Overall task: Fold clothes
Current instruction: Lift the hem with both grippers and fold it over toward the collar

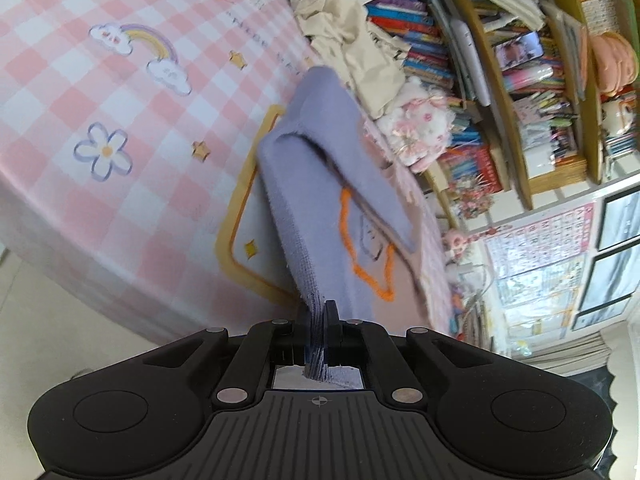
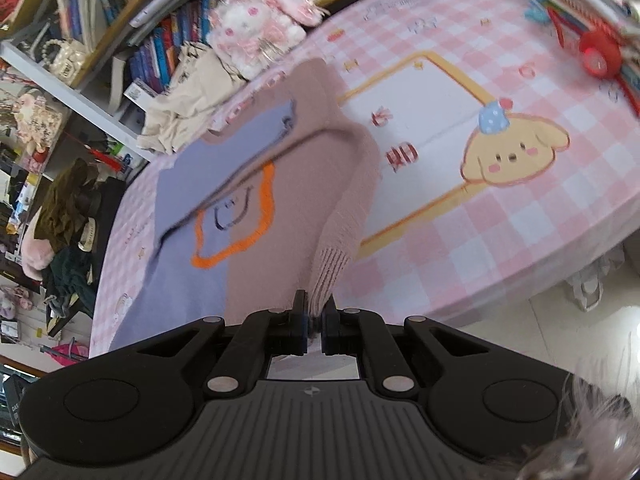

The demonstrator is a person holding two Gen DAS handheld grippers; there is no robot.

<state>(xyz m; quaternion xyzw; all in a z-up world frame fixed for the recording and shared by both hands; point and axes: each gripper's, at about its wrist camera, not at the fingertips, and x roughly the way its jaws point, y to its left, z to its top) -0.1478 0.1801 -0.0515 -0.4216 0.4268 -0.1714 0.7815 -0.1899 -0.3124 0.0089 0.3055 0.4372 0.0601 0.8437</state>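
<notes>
Your two black tools, the left tool and the right tool, frame a two-tone sweater: lavender on one half, dusty pink on the other, with an orange outline and a dark line-drawn face across its front. You see a ribbed lavender cuff at the left tool and a ribbed pink cuff at the right. The bench's cloth is pink-and-white check, printed with a yellow puppy in a blue dotted cap, a yellow-bordered white panel, a pastel rainbow with clouds and a white flower. A cream garment lies at the far edge.
</notes>
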